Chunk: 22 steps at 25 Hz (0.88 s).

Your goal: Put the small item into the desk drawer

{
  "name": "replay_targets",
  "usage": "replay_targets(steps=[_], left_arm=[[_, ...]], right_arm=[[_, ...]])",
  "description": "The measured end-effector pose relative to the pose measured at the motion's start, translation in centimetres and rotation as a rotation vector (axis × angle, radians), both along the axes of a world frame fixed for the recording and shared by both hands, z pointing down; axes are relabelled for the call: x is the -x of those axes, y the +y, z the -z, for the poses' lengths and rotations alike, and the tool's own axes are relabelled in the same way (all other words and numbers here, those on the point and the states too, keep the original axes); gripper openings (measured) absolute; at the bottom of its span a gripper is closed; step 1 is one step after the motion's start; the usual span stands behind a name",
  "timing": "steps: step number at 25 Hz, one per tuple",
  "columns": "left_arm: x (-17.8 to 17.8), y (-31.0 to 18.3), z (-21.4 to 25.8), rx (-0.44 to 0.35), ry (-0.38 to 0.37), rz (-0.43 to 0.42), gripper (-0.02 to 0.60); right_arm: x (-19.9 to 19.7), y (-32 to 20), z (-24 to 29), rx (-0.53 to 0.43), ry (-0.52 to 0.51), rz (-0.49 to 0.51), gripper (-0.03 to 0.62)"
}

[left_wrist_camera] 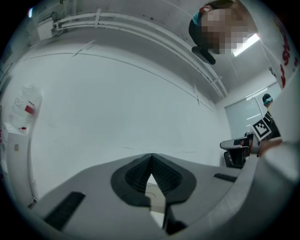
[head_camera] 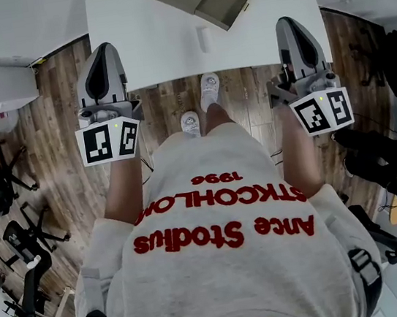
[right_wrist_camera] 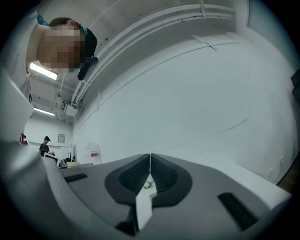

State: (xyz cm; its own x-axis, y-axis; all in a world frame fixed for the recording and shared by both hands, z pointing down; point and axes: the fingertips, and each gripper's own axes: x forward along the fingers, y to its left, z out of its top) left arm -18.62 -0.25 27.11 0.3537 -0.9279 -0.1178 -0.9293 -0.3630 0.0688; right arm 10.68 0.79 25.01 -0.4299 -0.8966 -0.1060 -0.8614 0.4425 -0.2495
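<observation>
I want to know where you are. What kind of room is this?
Probably an office or workroom: there is a white desk, an office chair, a wooden floor and plain white walls.

— Colours?
— My left tongs (head_camera: 103, 57) and right tongs (head_camera: 294, 29) are grey, their markers (head_camera: 109, 141) black-and-white squares. White desk (head_camera: 160, 49), brown wood-grain floor (head_camera: 59, 116).
— Your shirt (head_camera: 227, 297)?
— Grey, red lettering.
</observation>
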Motion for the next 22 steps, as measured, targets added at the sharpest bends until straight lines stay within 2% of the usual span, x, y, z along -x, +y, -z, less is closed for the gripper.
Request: replay_targets(steps=[11,17,22], left_arm=[[-0.4,-6.1,0.4,-0.009,-0.008,0.101,0.006],[-2.3,-11.1,0.9,-0.026,-0.014,0.147,0.006],[-3.6,-13.2,0.6,-0.029,-0.013,0.189,0.005]], right_arm=[[1.5,-9.5,1.0,-0.034,-0.025,0.144,0.006],[-0.1,-15.4,1.8,-0.057,-0.047,0.215,0.008],[-0.5,-18.3,1.7,-0.064,-0.046,0.276,0.008]])
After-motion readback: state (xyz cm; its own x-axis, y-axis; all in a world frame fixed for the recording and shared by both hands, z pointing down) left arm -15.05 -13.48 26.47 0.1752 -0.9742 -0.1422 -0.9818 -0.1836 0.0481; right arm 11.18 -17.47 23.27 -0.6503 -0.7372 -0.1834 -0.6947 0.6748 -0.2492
